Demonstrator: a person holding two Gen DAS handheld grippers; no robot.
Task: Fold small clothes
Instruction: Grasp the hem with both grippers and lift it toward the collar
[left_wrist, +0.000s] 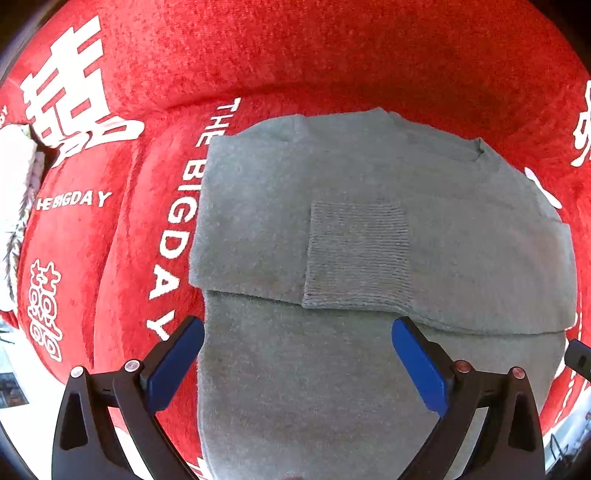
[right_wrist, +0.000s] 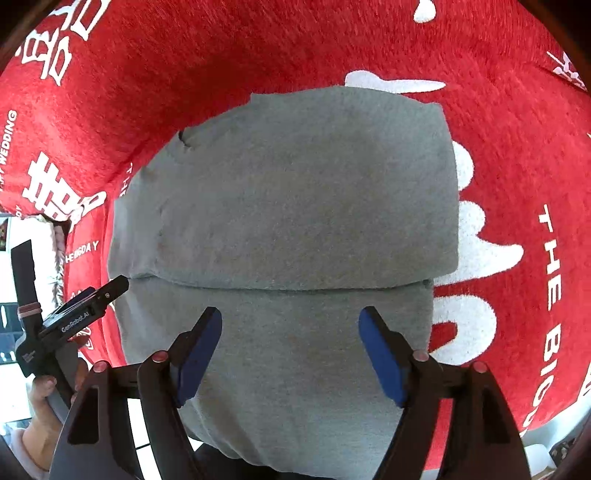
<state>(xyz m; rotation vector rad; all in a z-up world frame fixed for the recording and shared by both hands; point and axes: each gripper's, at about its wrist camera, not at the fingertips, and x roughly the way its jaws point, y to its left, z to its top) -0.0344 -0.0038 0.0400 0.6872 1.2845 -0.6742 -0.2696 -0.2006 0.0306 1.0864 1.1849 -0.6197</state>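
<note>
Left wrist: grey garment (left_wrist: 369, 229) folded.

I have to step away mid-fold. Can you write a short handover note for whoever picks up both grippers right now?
Left gripper: open, nothing between its jaws, above the grey garment.
Right gripper: open, empty, over the same garment.
Garment lies on the red blanket, a ribbed cuff lying on top.
Done: upper part folded over the lower, edge running crosswise.
Left: probably one more fold, then tidy the edges.
</note>
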